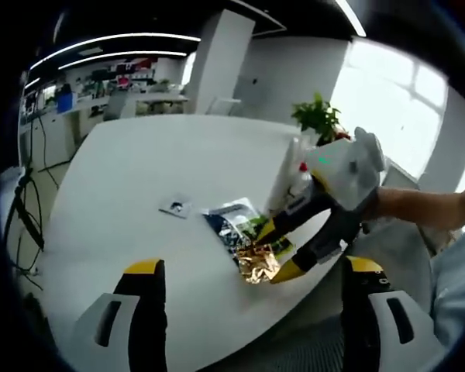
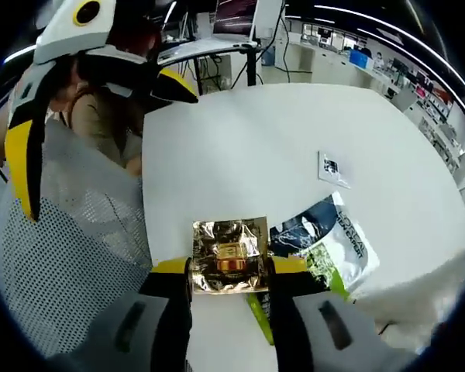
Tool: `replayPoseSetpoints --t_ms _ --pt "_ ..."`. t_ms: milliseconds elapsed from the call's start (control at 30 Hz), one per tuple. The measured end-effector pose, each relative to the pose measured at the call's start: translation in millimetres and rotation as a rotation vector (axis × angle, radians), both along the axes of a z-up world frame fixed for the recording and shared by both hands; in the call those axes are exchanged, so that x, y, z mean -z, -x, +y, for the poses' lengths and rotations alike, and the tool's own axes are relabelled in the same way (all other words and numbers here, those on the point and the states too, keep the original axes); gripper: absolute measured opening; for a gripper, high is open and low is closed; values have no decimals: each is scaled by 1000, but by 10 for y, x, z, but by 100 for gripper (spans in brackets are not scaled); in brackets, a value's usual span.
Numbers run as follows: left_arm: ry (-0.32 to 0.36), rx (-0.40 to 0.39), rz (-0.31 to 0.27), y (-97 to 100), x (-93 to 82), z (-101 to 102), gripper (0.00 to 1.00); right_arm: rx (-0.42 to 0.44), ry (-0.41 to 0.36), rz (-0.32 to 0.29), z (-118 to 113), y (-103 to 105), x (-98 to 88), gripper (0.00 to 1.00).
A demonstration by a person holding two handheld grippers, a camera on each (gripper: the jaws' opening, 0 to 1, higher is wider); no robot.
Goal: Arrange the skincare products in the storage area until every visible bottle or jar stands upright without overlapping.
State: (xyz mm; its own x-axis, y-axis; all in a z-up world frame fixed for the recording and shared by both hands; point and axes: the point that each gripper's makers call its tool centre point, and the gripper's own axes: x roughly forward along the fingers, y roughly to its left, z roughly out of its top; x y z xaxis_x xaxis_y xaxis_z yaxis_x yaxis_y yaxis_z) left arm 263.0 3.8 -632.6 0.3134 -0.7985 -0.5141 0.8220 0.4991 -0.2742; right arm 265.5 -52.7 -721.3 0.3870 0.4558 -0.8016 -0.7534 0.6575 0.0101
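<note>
- This is a big open office or lab.
- Long strip lights (image 1: 116,37) run across the ceiling.
- A big white tabletop (image 1: 139,170) stands near a bright window (image 1: 407,101).
- Desks with screens (image 2: 236,15) and cables (image 1: 31,217) stand around.

The right claw (image 2: 229,267) is closed on the gold box (image 2: 229,255), its yellow tips pressing both sides (a bare forearm (image 1: 418,205) trails behind it). Well left of the box, the left claw (image 1: 252,267) hovers, jaws apart.
</note>
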Motion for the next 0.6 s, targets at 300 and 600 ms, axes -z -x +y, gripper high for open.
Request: replayPoseSetpoints --t_ms 300,600 --pt "6 -36 7 -91 31 137 92 -53 -17 -5 283 -263 94 39" --pt "7 -52 15 -129 60 205 90 -149 17 -2 443 -398 197 39"
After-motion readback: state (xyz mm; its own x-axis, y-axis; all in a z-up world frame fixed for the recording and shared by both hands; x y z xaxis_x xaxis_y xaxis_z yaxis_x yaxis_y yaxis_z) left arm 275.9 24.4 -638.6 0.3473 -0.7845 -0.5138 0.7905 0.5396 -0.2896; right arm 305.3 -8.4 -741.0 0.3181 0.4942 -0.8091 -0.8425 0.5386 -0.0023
